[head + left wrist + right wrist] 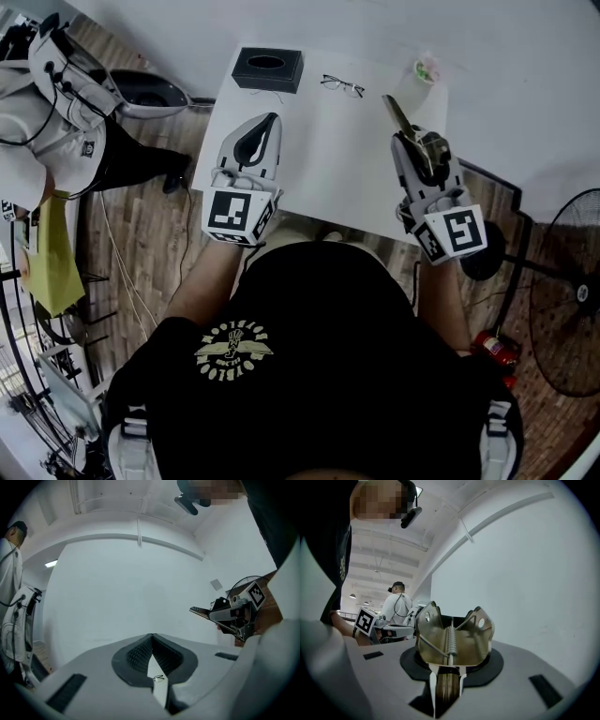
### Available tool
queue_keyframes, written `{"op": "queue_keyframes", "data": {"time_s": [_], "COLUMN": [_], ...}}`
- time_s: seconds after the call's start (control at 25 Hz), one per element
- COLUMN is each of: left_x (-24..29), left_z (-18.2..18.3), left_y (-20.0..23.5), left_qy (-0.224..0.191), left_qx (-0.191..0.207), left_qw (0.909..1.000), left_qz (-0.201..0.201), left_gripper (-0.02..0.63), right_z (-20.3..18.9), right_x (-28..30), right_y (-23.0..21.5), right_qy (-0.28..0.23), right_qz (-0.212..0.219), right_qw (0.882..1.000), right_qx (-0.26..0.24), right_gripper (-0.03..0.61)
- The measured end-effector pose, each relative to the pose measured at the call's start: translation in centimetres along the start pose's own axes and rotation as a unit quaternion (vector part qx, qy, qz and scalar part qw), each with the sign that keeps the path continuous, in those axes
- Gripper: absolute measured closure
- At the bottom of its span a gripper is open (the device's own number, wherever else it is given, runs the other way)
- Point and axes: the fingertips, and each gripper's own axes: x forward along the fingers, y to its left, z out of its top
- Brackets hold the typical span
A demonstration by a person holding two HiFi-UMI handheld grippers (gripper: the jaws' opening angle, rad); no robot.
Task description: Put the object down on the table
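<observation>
My right gripper (424, 142) is shut on a brass-coloured metal spring clip (397, 114) and holds it above the right part of the white table (319, 159). In the right gripper view the clip (452, 639) stands up between the jaws (447, 670), with its coil spring and both handles showing. My left gripper (272, 120) rests over the table's left part, shut and holding nothing; its tips (152, 637) meet. From the left gripper view the right gripper (236, 616) and the clip (202, 612) appear at the right.
A black tissue box (267, 69) stands at the table's far left. Spectacles (342, 86) lie in the far middle, and a small clear item (427, 70) at the far right corner. A fan (572, 291) stands right of the table. Another person (56, 94) is at the left.
</observation>
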Motion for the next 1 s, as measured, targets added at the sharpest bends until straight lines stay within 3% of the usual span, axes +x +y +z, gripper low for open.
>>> {"op": "queue_keyframes", "data": {"time_s": [0.48,1.0], "left_x": [2.0,3.3], "left_z": [-1.2,-2.5], "left_y": [0.0,1.9], "left_qy": [0.003,0.01], "left_qx": [-0.008,-0.017], "left_qw": [0.9997,0.9995], "left_qz": [-0.023,-0.027], "left_gripper": [0.606,0.606], "right_z": [-1.9,-8.3], "right_x": [2.3,4.3], "right_y": [0.5,-0.4], "right_qy": [0.016,0.078], "right_qz": [0.01,-0.004], "right_qw": [0.999,0.996], "right_qx": [0.034,0.044], "right_gripper": [0.479,0.479]}}
